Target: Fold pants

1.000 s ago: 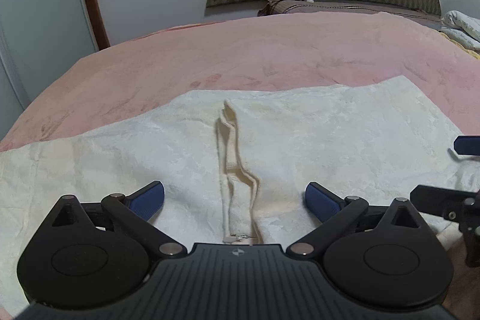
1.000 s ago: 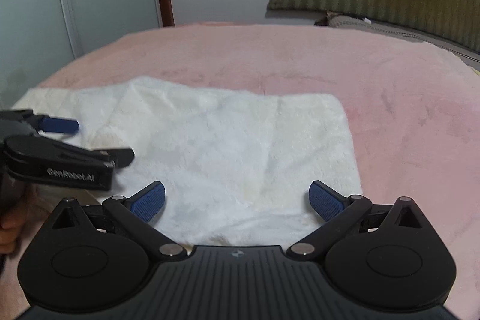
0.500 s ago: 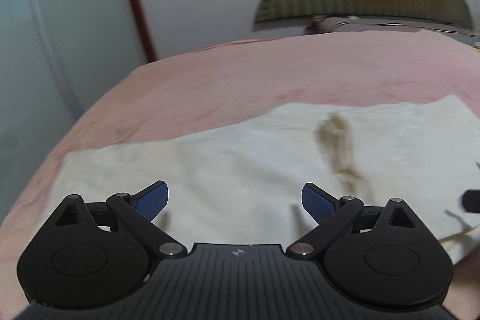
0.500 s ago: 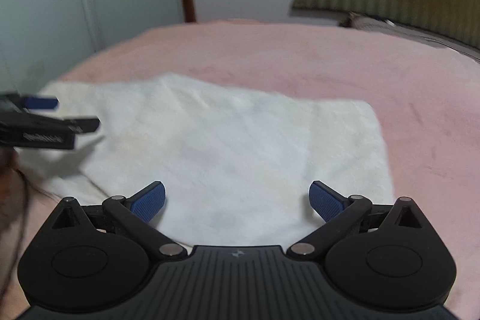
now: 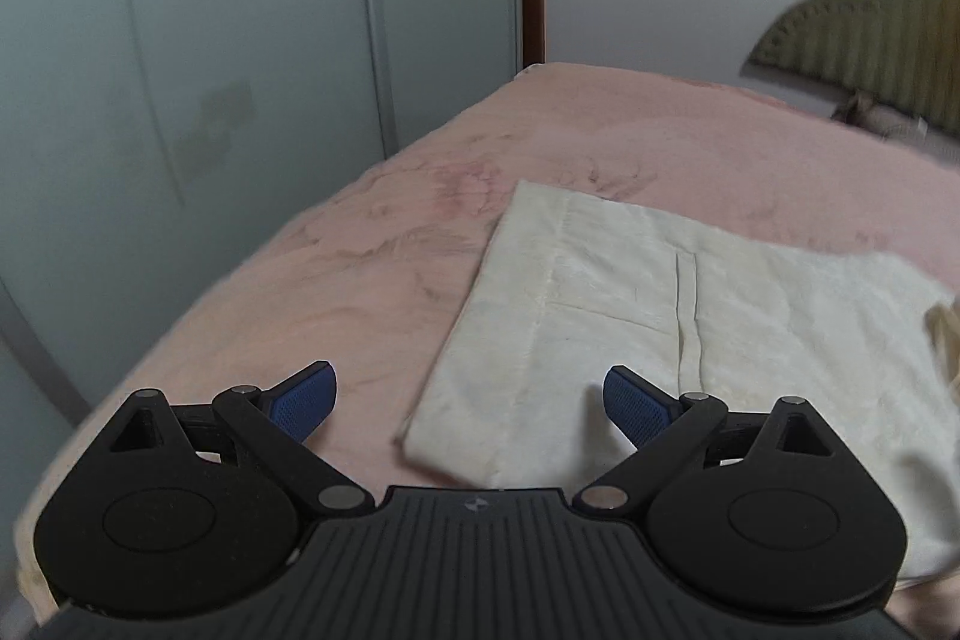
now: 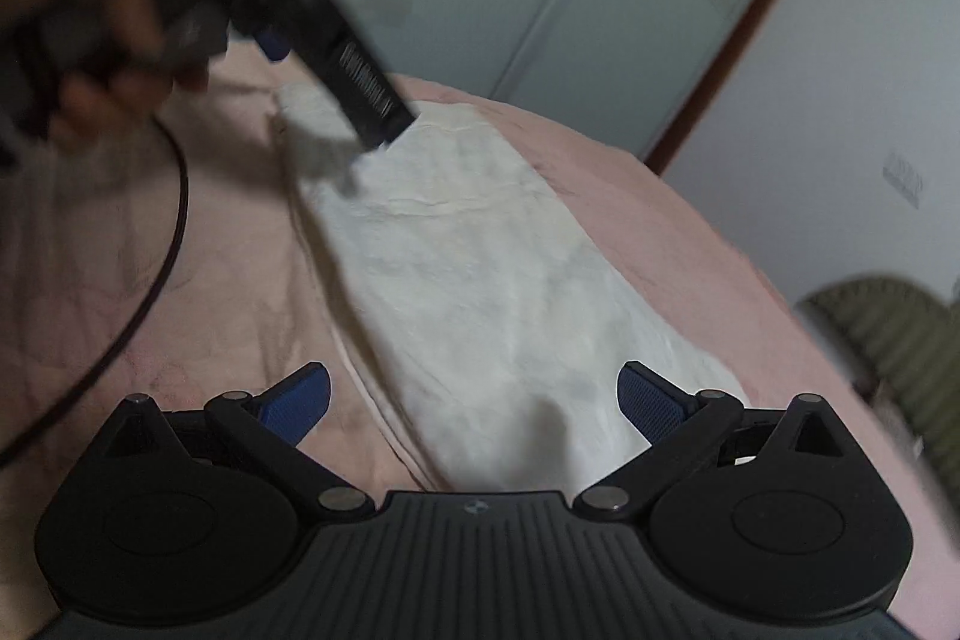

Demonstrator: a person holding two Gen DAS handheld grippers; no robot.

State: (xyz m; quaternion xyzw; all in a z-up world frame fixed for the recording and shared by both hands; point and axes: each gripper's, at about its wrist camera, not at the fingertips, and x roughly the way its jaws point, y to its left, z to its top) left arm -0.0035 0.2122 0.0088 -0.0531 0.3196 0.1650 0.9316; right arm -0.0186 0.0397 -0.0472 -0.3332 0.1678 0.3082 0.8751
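The left gripper (image 5: 469,403) has its jaws spread wide and empty, its blue pads (image 5: 303,400) poised above the near hem corner of the cream pants (image 5: 690,316), which lie flat on the pink bedspread (image 5: 360,292). The right gripper (image 6: 474,400) is likewise wide open and holds nothing, positioned over the opposite end of the same garment, which runs away from it in a long strip. Farther off in the right wrist view, the left hand (image 6: 90,34) and its tool appear heavily blurred above the far end of the pants; contact with the fabric cannot be determined. Beyond the bed stand pale wardrobe doors (image 5: 210,70) and an olive headboard (image 5: 870,58).
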